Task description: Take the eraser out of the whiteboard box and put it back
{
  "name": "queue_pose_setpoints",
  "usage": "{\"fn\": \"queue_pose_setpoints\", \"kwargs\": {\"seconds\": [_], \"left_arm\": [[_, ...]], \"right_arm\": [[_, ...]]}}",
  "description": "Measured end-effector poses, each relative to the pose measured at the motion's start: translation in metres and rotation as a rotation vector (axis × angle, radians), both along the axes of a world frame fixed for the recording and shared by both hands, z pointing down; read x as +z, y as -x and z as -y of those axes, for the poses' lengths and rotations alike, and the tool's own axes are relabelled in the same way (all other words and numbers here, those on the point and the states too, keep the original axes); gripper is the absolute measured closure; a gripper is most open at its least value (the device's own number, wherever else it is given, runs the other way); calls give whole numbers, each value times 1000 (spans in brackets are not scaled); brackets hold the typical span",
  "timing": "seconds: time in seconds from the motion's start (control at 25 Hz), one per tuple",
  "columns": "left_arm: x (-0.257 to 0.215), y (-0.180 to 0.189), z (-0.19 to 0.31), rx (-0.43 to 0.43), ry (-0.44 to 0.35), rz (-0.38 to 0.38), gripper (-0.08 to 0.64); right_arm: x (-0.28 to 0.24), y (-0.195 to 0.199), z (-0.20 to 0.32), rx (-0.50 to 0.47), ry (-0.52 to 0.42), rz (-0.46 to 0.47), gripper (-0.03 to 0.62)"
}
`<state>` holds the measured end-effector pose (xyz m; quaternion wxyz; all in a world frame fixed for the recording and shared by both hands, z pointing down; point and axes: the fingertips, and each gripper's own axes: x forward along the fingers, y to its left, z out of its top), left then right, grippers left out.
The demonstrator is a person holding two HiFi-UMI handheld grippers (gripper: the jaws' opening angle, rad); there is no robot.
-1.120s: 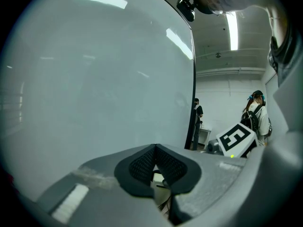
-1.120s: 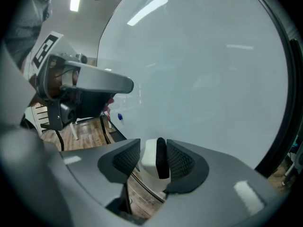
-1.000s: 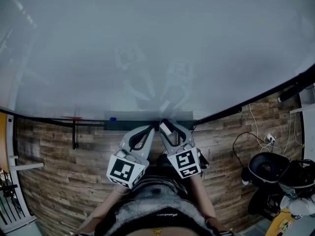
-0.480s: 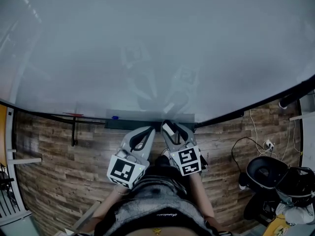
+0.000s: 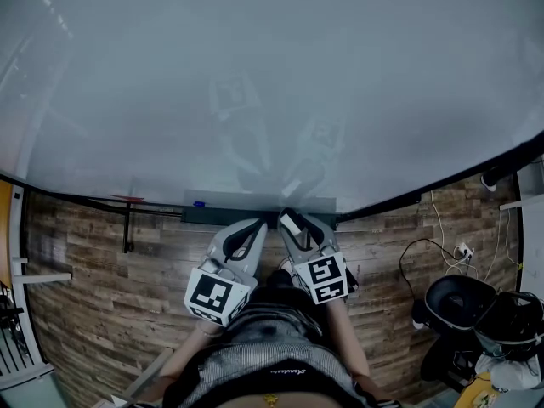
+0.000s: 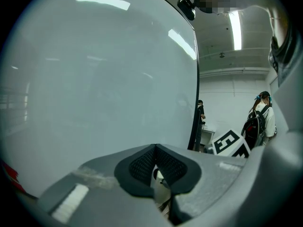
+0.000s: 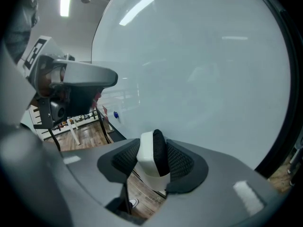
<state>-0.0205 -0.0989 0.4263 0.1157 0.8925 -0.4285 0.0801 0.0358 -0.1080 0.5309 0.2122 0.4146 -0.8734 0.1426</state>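
Observation:
The whiteboard box (image 5: 246,203) is a dark tray along the bottom edge of the big whiteboard (image 5: 272,83). My right gripper (image 5: 293,218) hovers just in front of the tray's right part. It is shut on the white-and-black eraser (image 7: 150,155), which stands upright between its pads; the jaws have just been closing on it. The eraser (image 5: 289,222) also shows in the head view. My left gripper (image 5: 258,225) is beside the right one, near the tray. Its pads (image 6: 142,164) meet with nothing between them.
A blue cap (image 5: 196,203) lies at the tray's left end, and a red marker (image 5: 126,198) sits further left. A black chair and bags (image 5: 476,304) with cables stand on the wooden floor to the right. People (image 6: 261,119) stand in the background.
The head view has shifted a little. Both grippers keep their places before the tray, and the eraser stays in the right gripper.

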Motion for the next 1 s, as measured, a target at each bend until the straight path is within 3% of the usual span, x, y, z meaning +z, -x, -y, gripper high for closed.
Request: {"fn": "queue_pose_setpoints", "kwargs": {"seconds": [1.0], "left_arm": [[4,-3,-14,71,1,8,558]], "right_arm": [[-1,3,-8,3,-7,5,434]]}}
